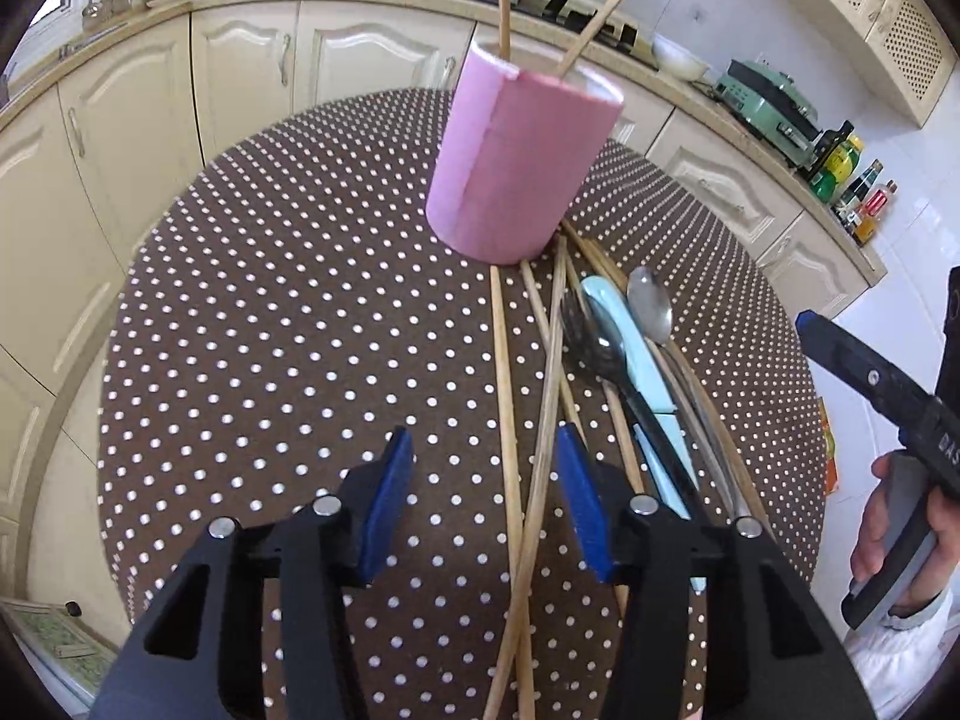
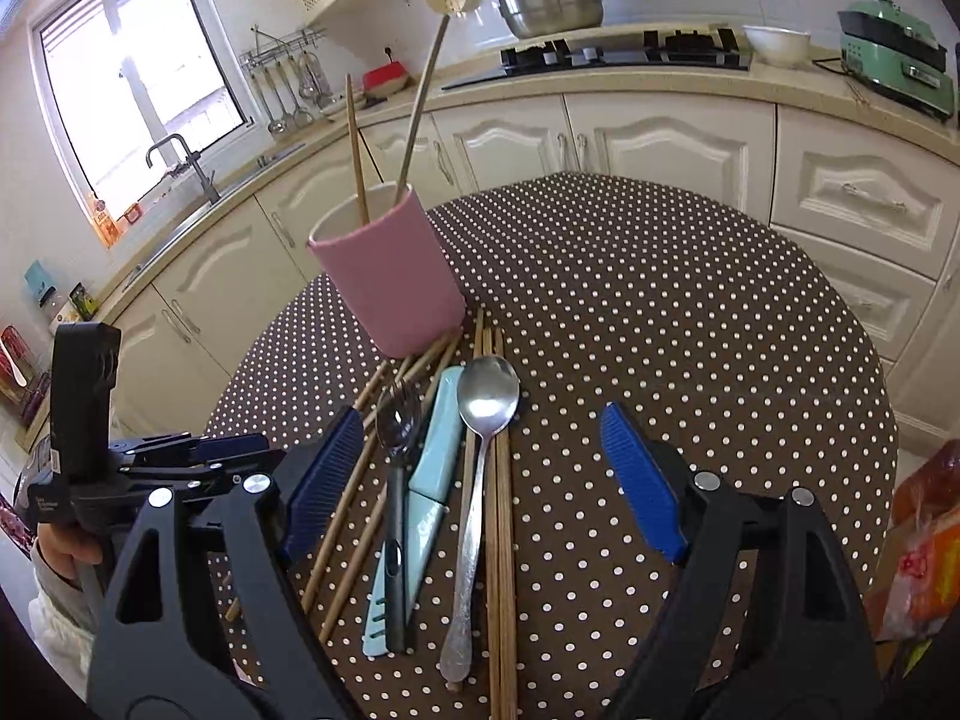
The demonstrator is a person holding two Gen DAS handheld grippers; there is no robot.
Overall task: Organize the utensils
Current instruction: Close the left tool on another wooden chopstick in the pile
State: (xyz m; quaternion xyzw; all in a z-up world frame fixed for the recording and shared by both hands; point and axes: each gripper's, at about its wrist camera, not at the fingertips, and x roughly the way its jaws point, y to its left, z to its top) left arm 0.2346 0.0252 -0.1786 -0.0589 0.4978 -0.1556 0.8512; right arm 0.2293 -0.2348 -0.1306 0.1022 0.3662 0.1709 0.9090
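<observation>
Both claws, left and right, gape wide and empty over loose chopsticks and spoons lying near the pink holder, ready for picking.

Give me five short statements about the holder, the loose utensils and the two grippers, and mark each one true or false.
1. The pink holder stands upright on the dotted table. True.
2. The holder is empty. False: a chopstick and a long-handled skimmer stand in it.
3. The silver spoon lies flat on the table among loose chopsticks. True.
4. The right gripper is clamped on the silver spoon. False: its jaws are wide apart and hold nothing.
5. The left gripper is open above two crossed chopsticks. True.
</observation>
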